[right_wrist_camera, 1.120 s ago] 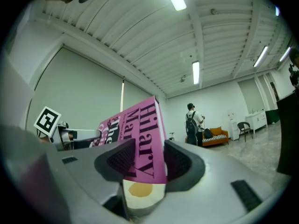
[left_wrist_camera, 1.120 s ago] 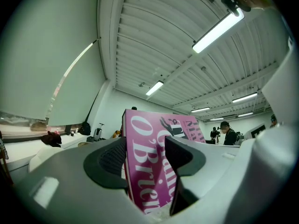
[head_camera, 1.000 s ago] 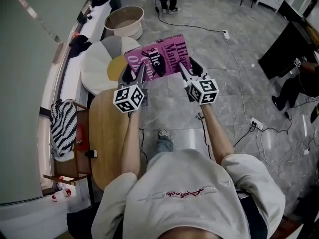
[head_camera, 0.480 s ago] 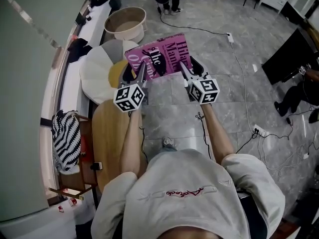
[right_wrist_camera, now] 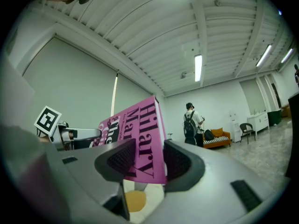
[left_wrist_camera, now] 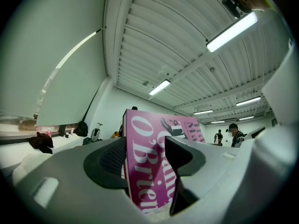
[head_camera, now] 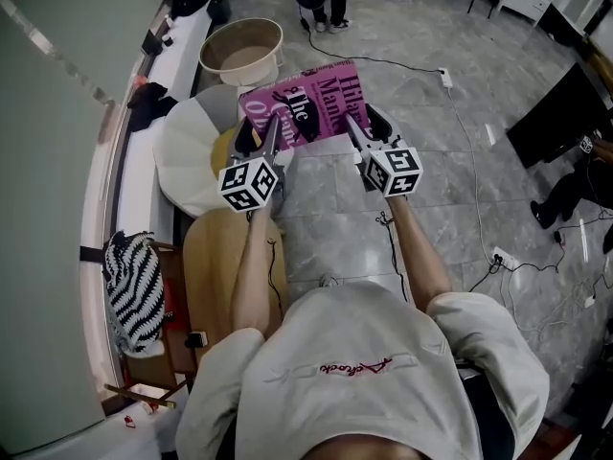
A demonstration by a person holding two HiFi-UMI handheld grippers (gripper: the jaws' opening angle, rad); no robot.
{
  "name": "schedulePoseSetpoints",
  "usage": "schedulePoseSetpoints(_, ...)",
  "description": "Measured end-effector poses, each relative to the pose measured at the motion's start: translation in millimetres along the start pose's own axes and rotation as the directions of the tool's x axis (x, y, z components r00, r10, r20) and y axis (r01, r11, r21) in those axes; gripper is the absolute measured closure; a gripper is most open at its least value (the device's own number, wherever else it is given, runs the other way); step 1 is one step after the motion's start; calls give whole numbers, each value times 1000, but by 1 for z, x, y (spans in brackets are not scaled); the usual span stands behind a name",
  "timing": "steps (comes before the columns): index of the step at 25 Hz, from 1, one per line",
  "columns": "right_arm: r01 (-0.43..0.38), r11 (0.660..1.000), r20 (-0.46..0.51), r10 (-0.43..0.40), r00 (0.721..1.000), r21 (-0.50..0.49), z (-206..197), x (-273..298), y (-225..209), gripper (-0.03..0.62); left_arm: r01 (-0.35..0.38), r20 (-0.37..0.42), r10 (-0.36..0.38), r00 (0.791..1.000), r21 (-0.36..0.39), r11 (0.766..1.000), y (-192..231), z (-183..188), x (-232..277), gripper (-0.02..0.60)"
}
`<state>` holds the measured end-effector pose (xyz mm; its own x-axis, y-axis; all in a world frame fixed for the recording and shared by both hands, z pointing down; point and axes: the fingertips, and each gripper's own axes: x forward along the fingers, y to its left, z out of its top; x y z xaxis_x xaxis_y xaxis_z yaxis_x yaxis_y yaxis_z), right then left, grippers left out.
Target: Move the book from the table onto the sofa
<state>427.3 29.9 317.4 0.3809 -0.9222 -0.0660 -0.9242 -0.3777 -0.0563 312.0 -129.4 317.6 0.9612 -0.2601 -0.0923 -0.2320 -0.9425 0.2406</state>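
**Head view.** Pink book [head_camera: 305,103], cover up, held in the air between left gripper [head_camera: 265,140] and right gripper [head_camera: 360,134]. It hangs beyond the wooden table [head_camera: 215,266], over the grey floor [head_camera: 335,218], with its left corner above the round white cushion [head_camera: 187,156].

**Left gripper view.** Jaws closed on the book's [left_wrist_camera: 148,171] edge, one pad against each face.

**Right gripper view.** Jaws clamped on the book [right_wrist_camera: 145,141] near its corner, pads pressing both faces.
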Motion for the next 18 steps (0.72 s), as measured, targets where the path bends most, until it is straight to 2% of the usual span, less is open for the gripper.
schedulePoseSetpoints(5,6,1000,-3,-6,1000,-6,-4,22,2,398,4,1,-4,1000,-8,1000,20,0,14,337)
schedulePoseSetpoints(13,20,1000,-11,-20,1000,6,-10,29,-3,399,8,-14,-8,1000,-13,1000,27,-5,24,337)
schedulePoseSetpoints(18,17,1000,-1,-17,1000,5,-12,32,-3,401,-12,-1,12,1000,15,1000,31,-4,27,337)
